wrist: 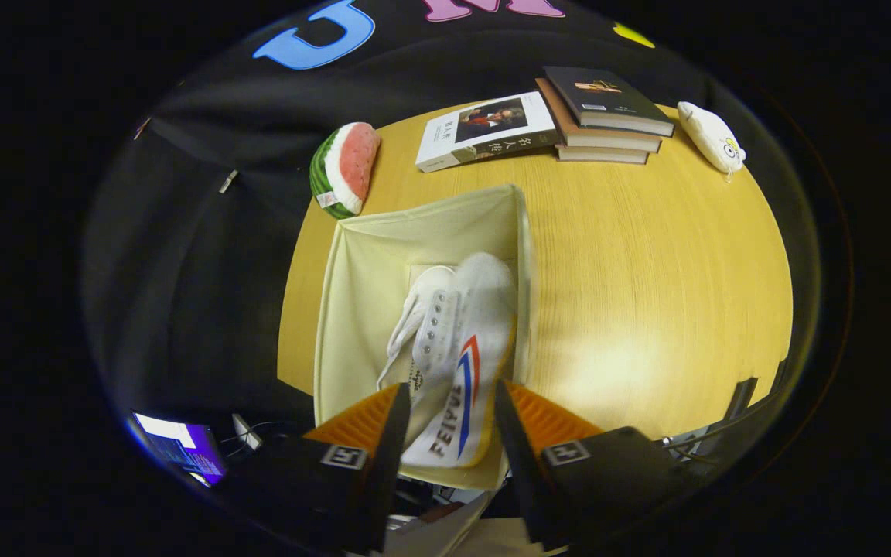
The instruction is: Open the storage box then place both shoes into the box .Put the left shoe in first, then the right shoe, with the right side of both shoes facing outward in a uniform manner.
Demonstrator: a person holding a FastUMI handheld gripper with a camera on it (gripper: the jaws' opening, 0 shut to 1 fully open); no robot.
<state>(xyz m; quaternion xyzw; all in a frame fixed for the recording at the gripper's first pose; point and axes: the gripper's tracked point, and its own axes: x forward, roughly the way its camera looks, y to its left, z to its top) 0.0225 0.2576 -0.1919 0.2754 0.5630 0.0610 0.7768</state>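
Note:
A cream fabric storage box point(360, 302) stands open on the wooden table, just ahead of the fingers. A white canvas shoe point(476, 340) with a red and blue side stripe lies on its side inside the box, toe pointing away and striped side up. Its heel end sits between the two fingers of my gripper point(452, 393), which press on it from both sides. A white laced part with metal eyelets point(431, 321) lies against the shoe's left; I cannot tell whether it belongs to a second shoe.
Beyond the box lie a watermelon-slice plush point(345, 166), a white book point(486, 130), a stack of dark books point(606, 116) and a small white plush point(712, 138). Bare tabletop point(646, 271) spreads to the right of the box. A lit screen point(179, 447) glows low on the left.

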